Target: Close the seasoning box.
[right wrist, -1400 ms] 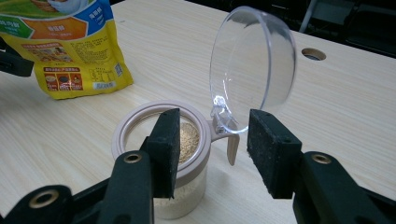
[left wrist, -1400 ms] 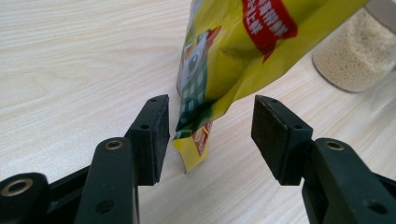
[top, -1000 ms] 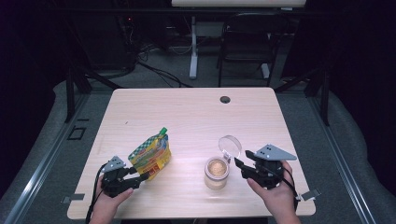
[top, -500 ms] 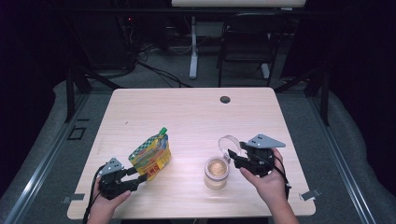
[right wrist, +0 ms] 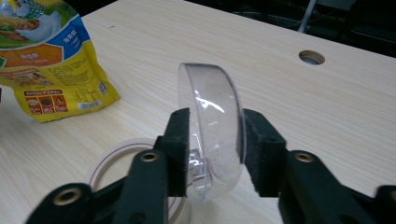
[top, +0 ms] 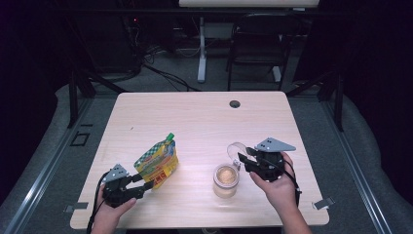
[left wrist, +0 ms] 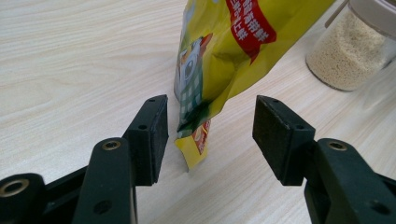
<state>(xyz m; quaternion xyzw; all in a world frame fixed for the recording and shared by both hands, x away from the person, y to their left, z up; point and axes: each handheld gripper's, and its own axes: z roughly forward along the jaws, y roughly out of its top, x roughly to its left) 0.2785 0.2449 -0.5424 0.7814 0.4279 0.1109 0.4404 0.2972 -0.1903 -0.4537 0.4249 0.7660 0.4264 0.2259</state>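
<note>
Only the pouch [top: 157, 162] and jar [top: 226, 180] obstruct the table's [top: 204, 117] near half.

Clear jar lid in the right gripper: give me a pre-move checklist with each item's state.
1. Right gripper jaws have just been closing on the clear lid, pads at both faces: ok.
2. Lid stands open above the jar: ok.
3. Lid hinged or loose: cannot tell.
4. Jar upright on the table, grain inside: ok.
5. Left gripper gripping the yellow pouch: not ok, corner between open jaws, pads apart.
6. Pouch's green cap on: ok.
</note>
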